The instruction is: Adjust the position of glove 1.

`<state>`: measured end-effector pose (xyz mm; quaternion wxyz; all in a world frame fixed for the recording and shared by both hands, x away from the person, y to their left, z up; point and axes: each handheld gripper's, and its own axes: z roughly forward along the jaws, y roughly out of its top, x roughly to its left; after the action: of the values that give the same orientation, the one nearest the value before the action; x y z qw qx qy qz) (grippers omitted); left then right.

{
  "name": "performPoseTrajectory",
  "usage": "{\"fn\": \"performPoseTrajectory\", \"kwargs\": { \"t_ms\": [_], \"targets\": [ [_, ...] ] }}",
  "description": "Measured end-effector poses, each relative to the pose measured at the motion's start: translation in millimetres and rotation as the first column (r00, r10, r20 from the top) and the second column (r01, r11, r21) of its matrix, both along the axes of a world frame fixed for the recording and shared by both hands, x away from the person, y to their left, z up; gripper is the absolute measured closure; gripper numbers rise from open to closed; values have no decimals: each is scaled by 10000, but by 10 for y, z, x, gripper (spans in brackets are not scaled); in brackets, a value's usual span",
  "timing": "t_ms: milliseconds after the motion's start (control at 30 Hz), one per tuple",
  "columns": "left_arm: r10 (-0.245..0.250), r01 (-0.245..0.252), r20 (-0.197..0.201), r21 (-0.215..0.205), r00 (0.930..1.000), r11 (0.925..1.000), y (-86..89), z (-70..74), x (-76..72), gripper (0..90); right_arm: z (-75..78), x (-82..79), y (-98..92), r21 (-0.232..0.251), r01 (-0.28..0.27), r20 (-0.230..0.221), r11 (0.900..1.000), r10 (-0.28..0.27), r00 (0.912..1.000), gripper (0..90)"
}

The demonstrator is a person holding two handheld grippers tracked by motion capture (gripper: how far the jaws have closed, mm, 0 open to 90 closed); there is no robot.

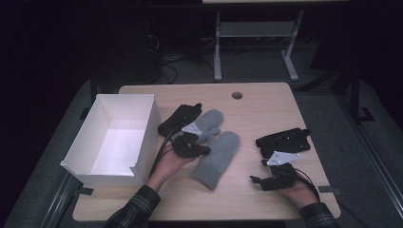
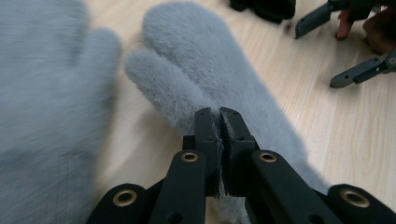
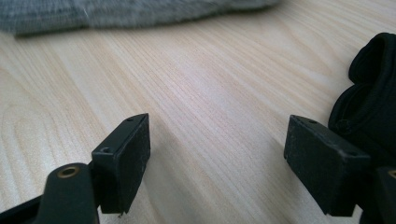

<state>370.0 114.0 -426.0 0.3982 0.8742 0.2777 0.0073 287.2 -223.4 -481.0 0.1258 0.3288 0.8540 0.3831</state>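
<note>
Bare table (image 1: 266, 107) btwn grey mittens (image 1: 218, 156) & black gloves (image 1: 283, 140).

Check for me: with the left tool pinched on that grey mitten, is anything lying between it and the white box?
Nothing visible. The left tool is shut on the grey mitten, and only bare table and the person's forearm separate it from the white box. The black glove lies farther back, off that line.

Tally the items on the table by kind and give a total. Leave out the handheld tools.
Grey mittens: 2 (one, one)
Black gloves: 2 (one, one)
White box: 1
Total: 5
</note>
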Motion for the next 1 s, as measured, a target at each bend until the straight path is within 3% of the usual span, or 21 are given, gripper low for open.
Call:
{"fn": "performPoseTrajectory", "kwargs": {
  "t_ms": [100,133,300,467,567,767,833,900,1000],
  "targets": [
    [257,-258,210,37,9994,9997,119,108,8,866,0,0,0,1,1,2,10000,-1,10000,227],
    [431,-433,470,30,9980,9991,184,175,6,866,0,0,0,-1,-2,-2,10000,2,10000,227],
    [530,-540,780,117,9955,9985,211,255,-41,867,1,0,0,-2,-3,-6,10000,3,10000,226],
    [27,-31,762,49,9971,10000,68,253,-146,859,1,0,0,-24,-4,-3,10000,4,10000,225],
    [-574,567,914,96,9942,9983,-75,258,-248,843,1,0,1,-29,-13,-13,10000,13,10000,222],
    [-1101,1112,504,-207,9926,9936,-229,194,-329,815,2,-1,1,-30,-11,-22,10000,11,10000,221],
    [-1170,1182,361,-334,9925,9924,-252,185,-345,801,2,-1,1,-30,-8,-20,10000,8,10000,221],
    [-1300,1317,460,-356,9904,9907,-291,198,-373,737,2,-1,1,-31,-9,-22,10000,9,10000,221],
    [-1281,1300,508,-345,9905,9909,-288,208,-376,736,2,-1,1,-30,-12,-17,10000,12,10000,221]
  ]
}}
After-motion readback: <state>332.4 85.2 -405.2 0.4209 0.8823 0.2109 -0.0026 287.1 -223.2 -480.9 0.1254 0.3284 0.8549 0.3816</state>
